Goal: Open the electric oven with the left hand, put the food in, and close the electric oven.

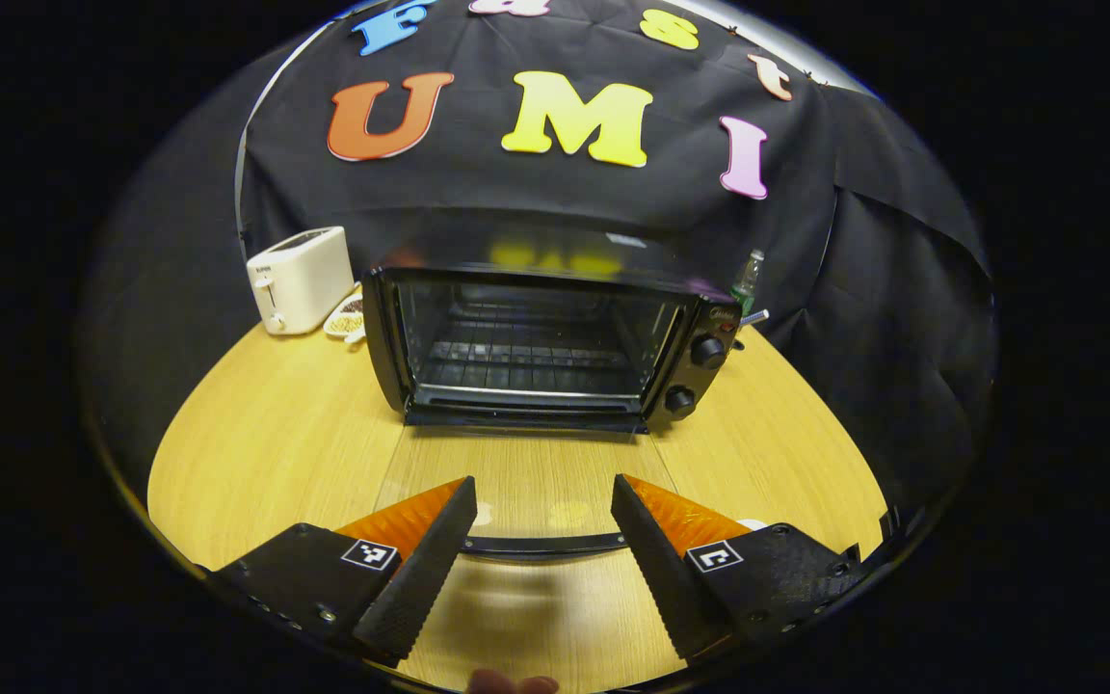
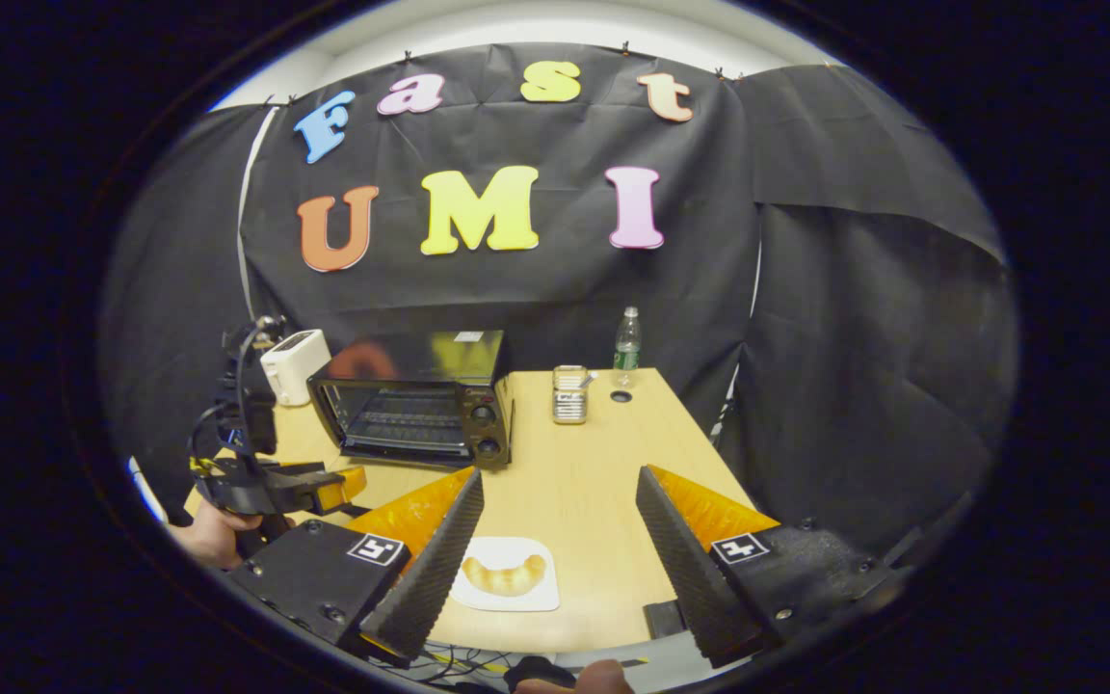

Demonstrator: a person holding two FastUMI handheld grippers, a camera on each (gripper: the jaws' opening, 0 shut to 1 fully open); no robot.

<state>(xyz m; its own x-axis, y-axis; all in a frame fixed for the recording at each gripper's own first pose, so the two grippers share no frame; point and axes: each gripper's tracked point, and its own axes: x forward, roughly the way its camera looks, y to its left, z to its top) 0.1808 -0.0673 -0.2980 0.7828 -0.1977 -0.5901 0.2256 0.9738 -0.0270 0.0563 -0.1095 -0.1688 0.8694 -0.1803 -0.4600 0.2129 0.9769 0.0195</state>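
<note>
Two grippers (image 1: 543, 506) (image 2: 560, 501) both gaping, empty. Toaster (image 1: 300, 280), bottle (image 2: 626, 339), tin (image 2: 569, 393) flanking oven (image 1: 536, 347); door (image 1: 516, 482) lying open ahead of left. Croissant (image 2: 505, 575) sitting between right fingers.

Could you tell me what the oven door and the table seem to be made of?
The oven door looks like clear glass: the table's grain shows through it, with faint reflections, and a dark handle edges it. The table looks like light wood or wood-look laminate, smooth and matte, with straight grain.

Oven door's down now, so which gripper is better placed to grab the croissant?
Right. The right gripper hangs just above the croissant on its white plate, jaws open. The left gripper sits at the oven door handle.
</note>
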